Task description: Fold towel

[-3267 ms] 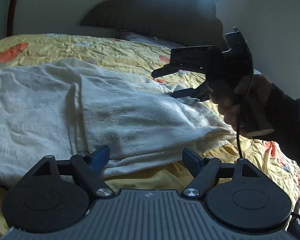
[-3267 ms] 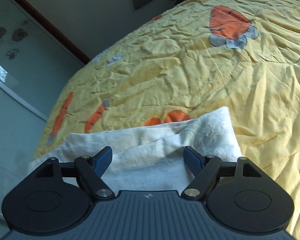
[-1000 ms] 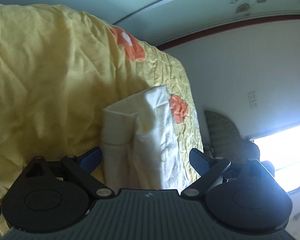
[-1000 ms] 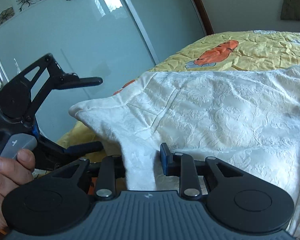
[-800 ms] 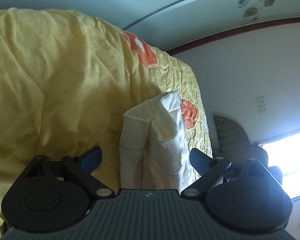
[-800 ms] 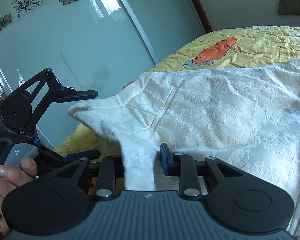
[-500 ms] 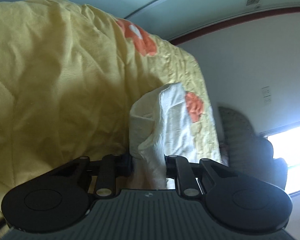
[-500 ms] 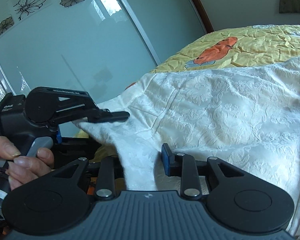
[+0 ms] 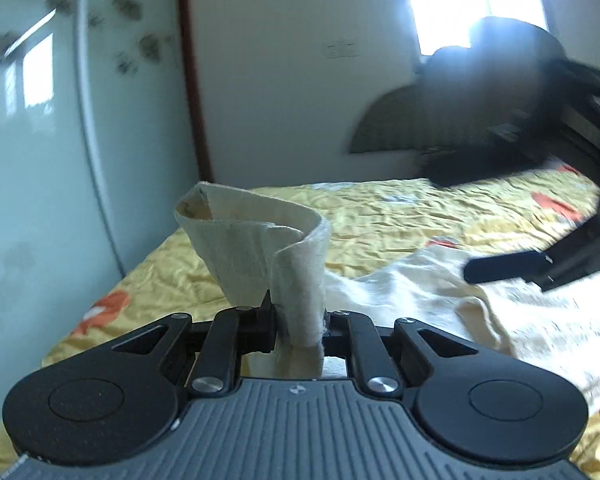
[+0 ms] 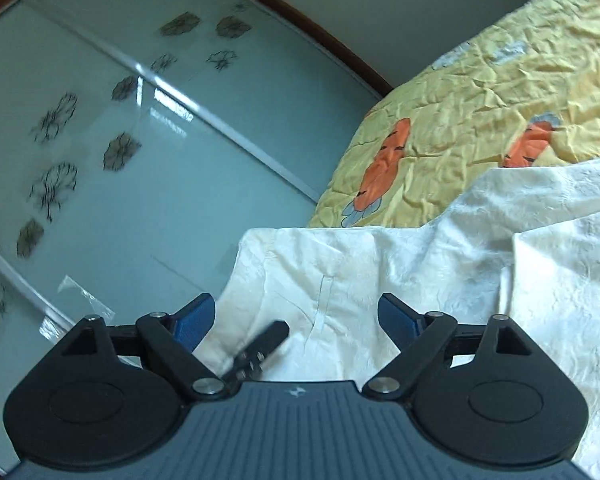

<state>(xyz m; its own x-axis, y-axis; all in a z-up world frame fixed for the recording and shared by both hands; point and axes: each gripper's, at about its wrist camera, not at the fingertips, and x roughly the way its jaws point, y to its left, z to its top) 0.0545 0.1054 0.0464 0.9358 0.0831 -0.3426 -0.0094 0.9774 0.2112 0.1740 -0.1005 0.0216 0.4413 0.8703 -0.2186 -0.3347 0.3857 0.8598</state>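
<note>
left wrist view: left gripper (image 9: 298, 318) clamped on towel (image 9: 256, 248) corner; right gripper (image 10: 296, 320) just spread wide, empty, elsewhere.

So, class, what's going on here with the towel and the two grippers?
A person is folding a cream towel on a bed with a yellow bedspread. The left gripper is shut on a bunched corner of the towel, lifted off the bed. The right gripper has just been opening; its jaws stand wide over the towel, gripping nothing.
</note>
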